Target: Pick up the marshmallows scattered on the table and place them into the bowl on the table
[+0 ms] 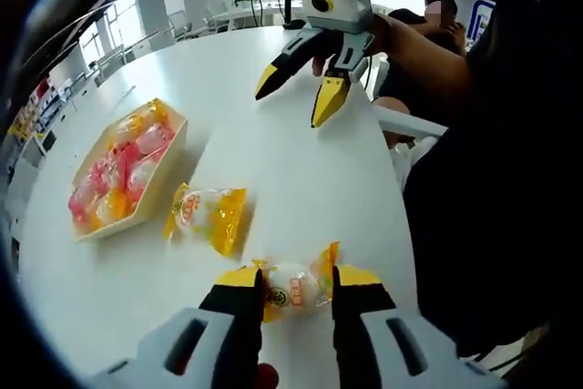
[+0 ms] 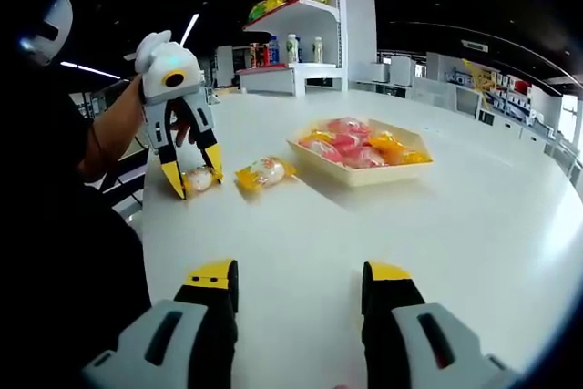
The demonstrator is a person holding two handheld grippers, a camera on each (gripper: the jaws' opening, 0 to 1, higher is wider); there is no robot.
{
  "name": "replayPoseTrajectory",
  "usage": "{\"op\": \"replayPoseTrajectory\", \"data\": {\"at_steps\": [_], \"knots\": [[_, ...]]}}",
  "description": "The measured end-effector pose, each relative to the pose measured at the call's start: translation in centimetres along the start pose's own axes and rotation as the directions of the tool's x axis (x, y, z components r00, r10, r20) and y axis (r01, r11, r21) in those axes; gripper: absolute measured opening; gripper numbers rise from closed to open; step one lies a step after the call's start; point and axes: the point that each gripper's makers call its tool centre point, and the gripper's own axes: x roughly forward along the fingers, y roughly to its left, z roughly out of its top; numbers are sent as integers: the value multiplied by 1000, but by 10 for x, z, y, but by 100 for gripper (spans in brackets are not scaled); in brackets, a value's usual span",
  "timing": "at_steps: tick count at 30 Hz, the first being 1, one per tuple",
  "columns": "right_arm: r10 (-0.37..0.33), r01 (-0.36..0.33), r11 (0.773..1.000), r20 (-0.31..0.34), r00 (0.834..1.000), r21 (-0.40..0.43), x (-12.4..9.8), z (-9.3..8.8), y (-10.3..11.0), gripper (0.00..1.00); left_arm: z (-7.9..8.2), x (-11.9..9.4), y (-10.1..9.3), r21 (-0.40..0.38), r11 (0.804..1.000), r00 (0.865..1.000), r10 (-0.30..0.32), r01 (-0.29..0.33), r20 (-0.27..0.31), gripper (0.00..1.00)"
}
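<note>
Left gripper view: the left hand-held gripper (image 1: 297, 285) brackets a wrapped marshmallow (image 1: 293, 285) on the tabletop (image 1: 301, 170), its long axis crossing the jaws; whether they pinch it, I cannot tell. The bowl (image 1: 168, 163) lies ahead-left. The right hand-held gripper (image 2: 299, 283) hangs released, farther away

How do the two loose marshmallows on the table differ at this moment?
The near marshmallow sits between the left gripper's jaws at the table's edge; the other marshmallow lies free, closer to the bowl. In the right gripper view, the first is straddled by the jaws, the second is untouched. Both have yellow wrappers and rest on the white table.
</note>
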Motion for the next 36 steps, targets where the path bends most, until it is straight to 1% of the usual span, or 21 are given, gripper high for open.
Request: {"op": "replayPoseTrajectory", "data": {"at_steps": [8, 12, 14, 17, 23, 26, 29, 36], "knots": [[1, -1, 1000, -3, 1000, -2, 0, 0, 1, 54, 1, 0, 1, -4, 1000, 1000, 0, 0, 10, 29], [2, -2, 1000, -4, 1000, -5, 1, 1, 1, 54, 0, 0, 1, 10, 1000, 1000, -3, 3, 12, 28], [4, -4, 1000, -1, 1000, -5, 1, 2, 2, 54, 0, 0, 1, 32, 999, 1000, -7, 6, 21, 29], [4, -4, 1000, -3, 1000, -8, 1, 2, 2, 54, 1, 0, 2, 24, 1000, 1000, -2, 1, 27, 29], [3, -3, 1000, -5, 1000, -4, 1, 1, 2, 54, 2, 0, 1, 32, 999, 1000, -6, 5, 29, 29], [4, -4, 1000, -4, 1000, -1, 2, 0, 2, 54, 4, -2, -2, 17, 1000, 999, -22, 21, 48, 29], [3, -3, 1000, -4, 1000, 0, 1, -1, 2, 54, 6, -3, 0, 4, 1000, 997, -22, 22, 71, 29], [2, -2, 1000, -4, 1000, 3, 1, -2, 1, 54, 9, -4, 0, 8, 1000, 996, -28, 28, 90, 29]]}}
